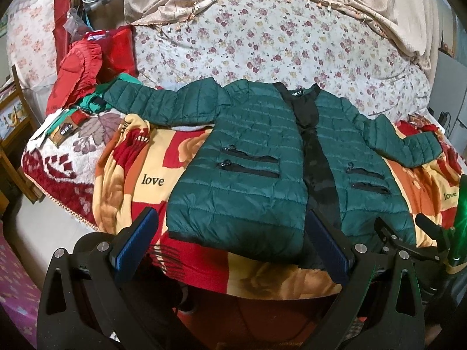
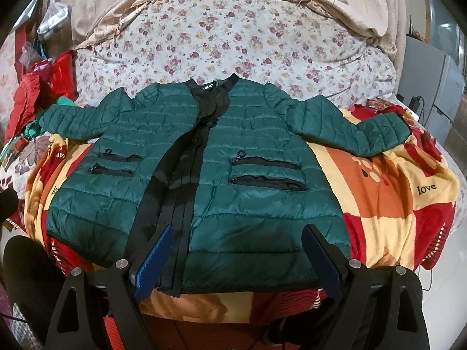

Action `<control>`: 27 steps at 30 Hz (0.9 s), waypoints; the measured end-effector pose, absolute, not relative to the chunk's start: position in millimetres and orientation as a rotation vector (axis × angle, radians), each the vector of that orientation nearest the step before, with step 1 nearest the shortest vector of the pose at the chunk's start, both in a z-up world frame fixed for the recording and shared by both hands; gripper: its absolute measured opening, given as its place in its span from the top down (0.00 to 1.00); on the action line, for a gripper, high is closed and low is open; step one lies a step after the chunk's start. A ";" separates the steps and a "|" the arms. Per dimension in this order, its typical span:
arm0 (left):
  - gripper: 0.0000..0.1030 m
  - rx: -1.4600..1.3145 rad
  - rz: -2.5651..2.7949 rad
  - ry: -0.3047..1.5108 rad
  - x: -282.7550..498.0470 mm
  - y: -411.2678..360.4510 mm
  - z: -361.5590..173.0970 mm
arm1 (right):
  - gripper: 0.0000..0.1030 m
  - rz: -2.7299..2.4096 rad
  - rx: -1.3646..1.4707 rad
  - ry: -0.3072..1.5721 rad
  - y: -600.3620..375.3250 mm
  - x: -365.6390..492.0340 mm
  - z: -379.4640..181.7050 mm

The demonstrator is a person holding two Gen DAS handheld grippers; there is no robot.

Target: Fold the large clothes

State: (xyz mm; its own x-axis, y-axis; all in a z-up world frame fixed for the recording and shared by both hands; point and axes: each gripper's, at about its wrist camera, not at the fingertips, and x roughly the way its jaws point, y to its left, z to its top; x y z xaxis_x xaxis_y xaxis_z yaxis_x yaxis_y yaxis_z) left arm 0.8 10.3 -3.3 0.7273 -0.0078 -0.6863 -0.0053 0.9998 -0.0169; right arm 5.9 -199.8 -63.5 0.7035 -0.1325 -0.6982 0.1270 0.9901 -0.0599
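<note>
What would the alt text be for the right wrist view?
A dark green quilted jacket lies flat and front up, sleeves spread, on a red, orange and cream blanket printed "love". The right tool hovers open over the hem; a floral sheet lies beyond.

Jacket quilted, glossy, prob. nylon; blanket matt fleece.

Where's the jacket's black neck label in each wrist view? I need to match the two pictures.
Left wrist: neck label sits right of centre, at the top of the green jacket.
Right wrist: neck label sits left of centre, at the jacket's collar.
Shared landmark: the black zipper placket below it.
</note>
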 end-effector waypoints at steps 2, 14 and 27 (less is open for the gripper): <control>0.02 -0.016 0.000 0.761 1.9 9.5 -3.8 | 0.15 -0.145 -0.007 0.779 -199.8 6.0 -63.8; 0.02 -0.011 -0.003 0.778 3.5 7.7 -8.3 | 0.15 -0.140 0.003 0.798 -199.0 8.7 -72.0; 0.02 -0.017 -0.014 0.812 9.8 8.6 -15.1 | 0.15 -0.139 0.029 0.818 -206.1 13.1 -75.8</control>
State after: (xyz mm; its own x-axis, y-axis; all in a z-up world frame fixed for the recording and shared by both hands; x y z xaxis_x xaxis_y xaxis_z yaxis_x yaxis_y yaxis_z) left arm 9.8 8.6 -15.1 0.6881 -0.0194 -0.7254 0.0065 0.9998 -0.0206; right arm 13.1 -206.1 -75.8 0.6753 -0.1122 -0.7290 0.1347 0.9905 -0.0278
